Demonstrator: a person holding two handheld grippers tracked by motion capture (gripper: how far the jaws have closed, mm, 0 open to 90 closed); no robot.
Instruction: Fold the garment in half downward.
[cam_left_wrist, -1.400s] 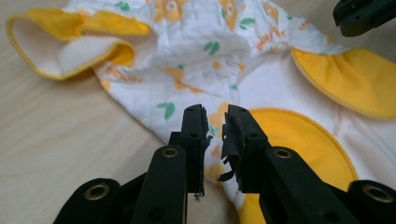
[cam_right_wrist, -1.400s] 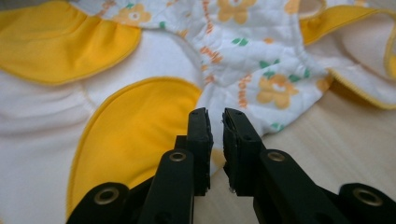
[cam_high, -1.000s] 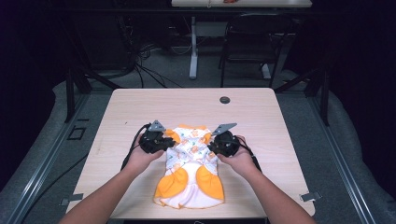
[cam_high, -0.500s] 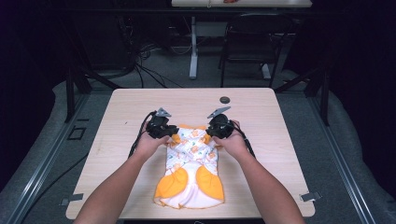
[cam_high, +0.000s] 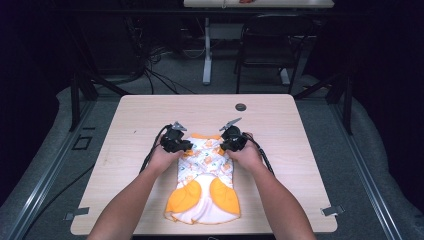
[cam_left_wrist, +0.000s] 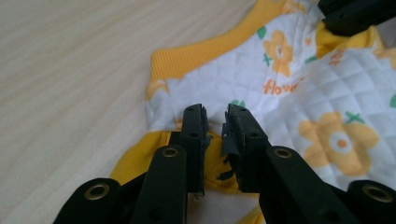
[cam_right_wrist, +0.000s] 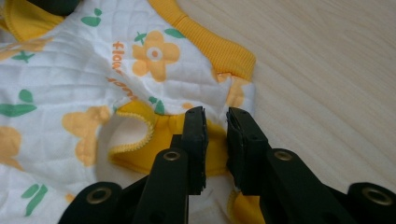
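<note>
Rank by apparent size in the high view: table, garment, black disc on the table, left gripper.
1. table
2. garment
3. left gripper
4. black disc
The disc lies farther from the camera, yet the gap is plain.

One garment (cam_high: 205, 175) lies on one wooden table (cam_high: 135, 125). Two grippers are at it, the left gripper (cam_high: 186, 145) and the right gripper (cam_high: 226, 145), each held in one hand. One small dark round thing (cam_high: 241, 107), possibly a cap or grommet, sits near the table's far edge.
</note>
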